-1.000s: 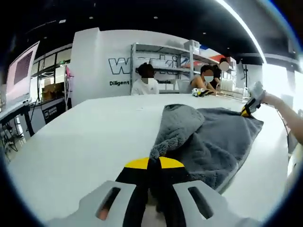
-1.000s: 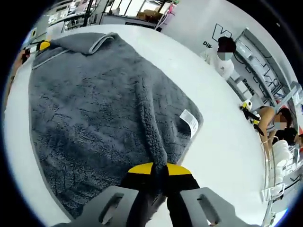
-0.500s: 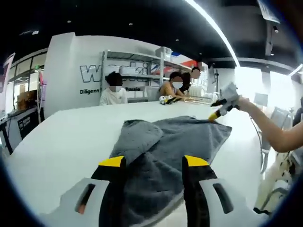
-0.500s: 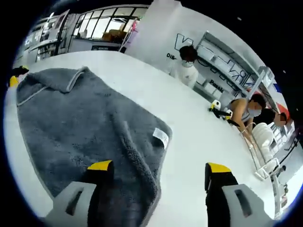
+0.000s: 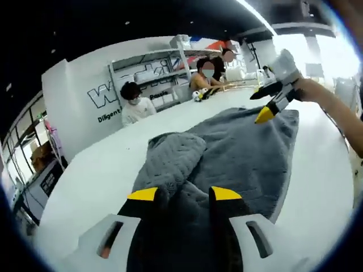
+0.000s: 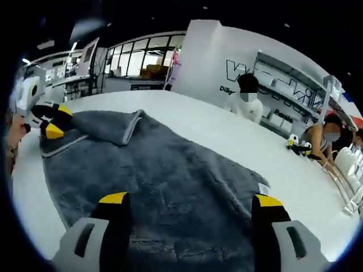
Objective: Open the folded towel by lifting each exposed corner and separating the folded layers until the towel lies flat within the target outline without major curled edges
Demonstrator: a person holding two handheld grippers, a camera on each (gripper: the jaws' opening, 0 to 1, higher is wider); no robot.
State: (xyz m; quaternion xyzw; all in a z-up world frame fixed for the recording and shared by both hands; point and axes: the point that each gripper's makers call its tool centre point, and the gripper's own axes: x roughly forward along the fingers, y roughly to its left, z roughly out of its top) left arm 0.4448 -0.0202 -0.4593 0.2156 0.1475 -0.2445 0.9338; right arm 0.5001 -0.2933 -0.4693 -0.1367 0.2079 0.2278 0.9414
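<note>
Nearest in the left gripper view, left claw (image 5: 184,195) part-open over the grey towel (image 5: 227,153), yellow-tipped jaws a little apart with bunched pile between them — gripping nothing that can be made out. Just beyond, a folded-over flap (image 5: 173,156) humped on the towel, the rest spread across the white surface (image 5: 102,170). Farther on, right claw (image 5: 272,105) above the towel's far edge, held by a hand (image 5: 309,90).

In the right gripper view, right claw (image 6: 193,201) wide open, empty, poised over the towel (image 6: 170,192). A white label (image 6: 264,188) at the towel's right edge. At far left, the left claw (image 6: 51,122) beside the turned-over corner (image 6: 113,126). Seated people (image 6: 247,96) and shelving (image 6: 295,79) beyond the surface.
</note>
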